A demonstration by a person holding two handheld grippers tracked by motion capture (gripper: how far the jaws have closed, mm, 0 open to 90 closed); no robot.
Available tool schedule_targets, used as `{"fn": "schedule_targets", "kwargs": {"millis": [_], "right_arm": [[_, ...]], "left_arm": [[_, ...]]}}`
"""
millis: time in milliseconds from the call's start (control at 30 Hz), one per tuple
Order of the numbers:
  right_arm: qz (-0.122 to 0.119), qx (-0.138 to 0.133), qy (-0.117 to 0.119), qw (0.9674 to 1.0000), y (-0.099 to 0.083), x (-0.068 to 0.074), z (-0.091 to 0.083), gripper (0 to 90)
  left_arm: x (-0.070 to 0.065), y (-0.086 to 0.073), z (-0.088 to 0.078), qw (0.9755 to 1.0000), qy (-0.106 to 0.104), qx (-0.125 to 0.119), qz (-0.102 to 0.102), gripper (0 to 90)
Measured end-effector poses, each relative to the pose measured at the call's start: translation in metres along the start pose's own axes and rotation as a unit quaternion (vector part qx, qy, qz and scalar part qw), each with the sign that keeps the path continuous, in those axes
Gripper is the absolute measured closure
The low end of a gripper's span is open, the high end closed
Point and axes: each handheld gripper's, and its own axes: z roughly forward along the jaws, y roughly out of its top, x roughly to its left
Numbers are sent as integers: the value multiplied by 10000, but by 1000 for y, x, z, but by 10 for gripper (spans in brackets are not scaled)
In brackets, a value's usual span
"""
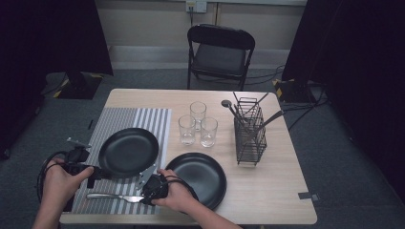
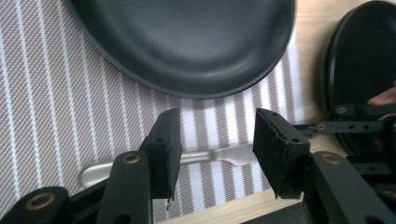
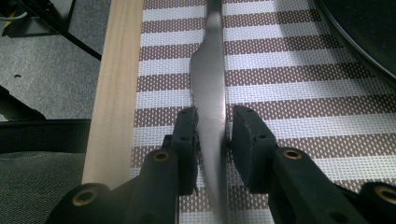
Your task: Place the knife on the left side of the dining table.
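Right gripper view: the knife [image 3: 209, 88] lies on the striped mat [image 3: 299, 70], close to the desk's [image 3: 116, 88] near edge, and the right gripper [image 3: 214, 125] has its fingers [image 3: 187, 135] closed on the blade, one pad on each flat side. In the left gripper view the knife's [image 2: 205, 156] handle runs across between the left gripper's [image 2: 212, 140] fingers [image 2: 166, 140], which stand apart, clear of it (they hover just above). A black pan [image 1: 128, 151] sits on the mat [image 1: 153, 121] just beyond the knife [image 1: 112, 196]. A black plate [image 1: 198, 176] lies on the bare desk [image 1: 282, 191] beside the right gripper [image 1: 143, 194]. Farther back stand three glasses [image 1: 197, 124] and a wire caddy [image 1: 249, 136] with utensils.
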Motion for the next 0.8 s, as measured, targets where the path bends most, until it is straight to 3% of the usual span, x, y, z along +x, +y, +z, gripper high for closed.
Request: {"fn": "schedule_targets", "kwargs": {"millis": [367, 467, 733, 800], "right_arm": [[-5, -11, -20, 10000, 0, 1, 0, 713], [10, -10, -36, 10000, -1, 1, 0, 718], [47, -92, -56, 9999, -3, 0, -1, 744], [67, -86, -76, 9999, -3, 1, -1, 745]], "left_arm": [[-13, 8, 11, 9997, -199, -36, 156, 409], [-15, 11, 14, 9992, -365, -113, 136, 366], [-21, 17, 15, 9980, -529, -298, 196, 338], [-22, 17, 14, 9978, -489, -410, 184, 330]]}}
